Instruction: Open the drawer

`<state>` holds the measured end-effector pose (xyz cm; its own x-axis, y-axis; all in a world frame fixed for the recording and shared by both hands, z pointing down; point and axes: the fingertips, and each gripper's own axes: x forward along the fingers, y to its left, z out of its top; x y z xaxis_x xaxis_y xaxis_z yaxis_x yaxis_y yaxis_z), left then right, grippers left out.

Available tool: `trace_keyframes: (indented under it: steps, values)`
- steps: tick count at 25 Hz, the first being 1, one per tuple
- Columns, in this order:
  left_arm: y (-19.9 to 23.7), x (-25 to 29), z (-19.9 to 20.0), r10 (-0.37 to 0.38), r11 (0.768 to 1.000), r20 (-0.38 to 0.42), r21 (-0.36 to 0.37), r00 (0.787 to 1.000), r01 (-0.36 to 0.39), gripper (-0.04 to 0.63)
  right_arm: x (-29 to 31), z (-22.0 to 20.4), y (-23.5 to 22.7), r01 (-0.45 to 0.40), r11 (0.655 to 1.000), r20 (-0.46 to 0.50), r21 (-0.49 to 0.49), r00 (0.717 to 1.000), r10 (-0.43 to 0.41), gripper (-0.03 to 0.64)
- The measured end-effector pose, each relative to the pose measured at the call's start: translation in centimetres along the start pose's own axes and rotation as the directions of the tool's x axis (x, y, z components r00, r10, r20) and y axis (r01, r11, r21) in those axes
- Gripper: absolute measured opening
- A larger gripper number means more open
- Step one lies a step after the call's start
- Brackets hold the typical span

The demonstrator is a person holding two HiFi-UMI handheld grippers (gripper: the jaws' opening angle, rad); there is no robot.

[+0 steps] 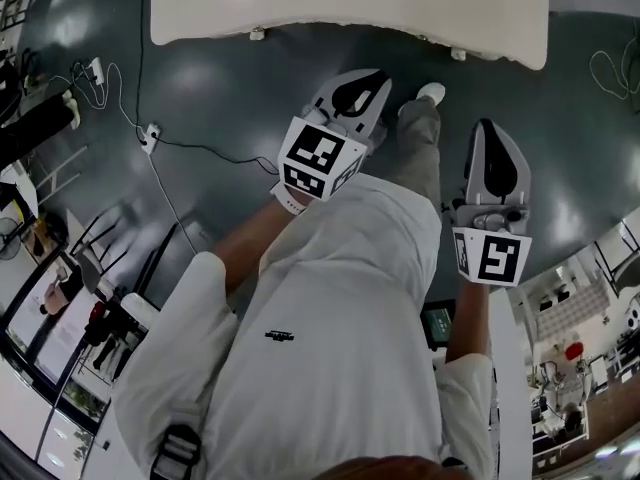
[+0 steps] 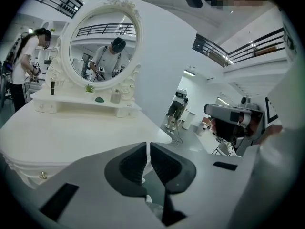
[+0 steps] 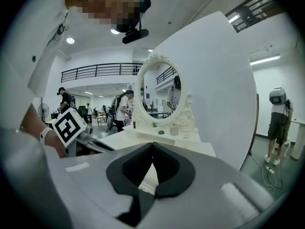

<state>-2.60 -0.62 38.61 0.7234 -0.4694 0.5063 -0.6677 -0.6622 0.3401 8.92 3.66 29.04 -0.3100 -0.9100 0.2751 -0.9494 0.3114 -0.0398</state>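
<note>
The white dressing table [image 1: 350, 3] lies ahead of me, at the top of the head view. In the left gripper view its top [image 2: 71, 128] carries an oval mirror [image 2: 102, 46]. Low on the table's front edge sits a small gold drawer knob [image 2: 43, 175]. My left gripper [image 1: 378, 76] hangs short of the table, jaws shut on nothing [image 2: 148, 144]. My right gripper [image 1: 483, 123] is lower and to the right, also shut and empty [image 3: 152, 144], and it looks toward the mirror [image 3: 159, 87]. Neither gripper touches the table or the knob.
A power strip with cables [image 1: 150, 136] lies on the dark floor to the left. My shoe [image 1: 430, 93] is between the grippers. The mirror shelf holds a small bottle [image 2: 52, 87] and a cup [image 2: 116, 97]. A person [image 2: 26, 66] stands at the table's far left, and another person [image 3: 276, 113] stands to the right.
</note>
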Motion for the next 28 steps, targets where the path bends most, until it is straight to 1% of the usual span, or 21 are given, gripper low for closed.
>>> trace_keyframes:
  steps: [6,10,14,17,20,24,28]
  values:
    - [0.7,1.9,-1.4,-0.018,1.0,-0.048,0.016,0.999,0.018,0.011,1.2,-1.0,-0.5,-0.009,1.0,-0.013,0.005,1.0,0.009,0.011]
    - [1.1,3.4,-2.0,-0.018,1.0,-0.056,0.018,0.998,0.019,0.011,1.9,-2.0,-0.9,-0.014,1.0,-0.022,0.013,1.0,0.014,0.011]
    - [0.9,5.1,-3.4,-0.036,0.999,-0.076,0.027,0.996,0.038,0.014,2.3,-3.3,-1.4,-0.011,0.999,-0.029,0.031,1.0,0.012,0.011]
    - [0.4,6.2,-4.6,-0.036,0.999,-0.107,0.033,0.994,0.039,0.043,2.3,-3.9,-1.9,-0.009,0.999,-0.03,0.039,0.999,0.011,0.011]
    - [1.0,7.0,-5.8,-0.027,0.999,-0.133,0.037,0.991,0.032,0.067,2.6,-4.6,-1.8,-0.006,0.998,-0.031,0.055,1.0,0.007,0.011]
    - [1.7,8.4,-8.0,-0.029,0.999,-0.185,0.019,0.982,0.033,0.079,3.0,-6.3,-2.1,-0.002,0.998,-0.048,0.07,0.999,0.006,0.011]
    - [2.3,9.7,-9.8,-0.021,0.999,-0.236,0.041,0.971,0.032,0.095,3.5,-7.3,-2.2,-0.002,0.997,-0.06,0.078,0.998,0.007,0.011]
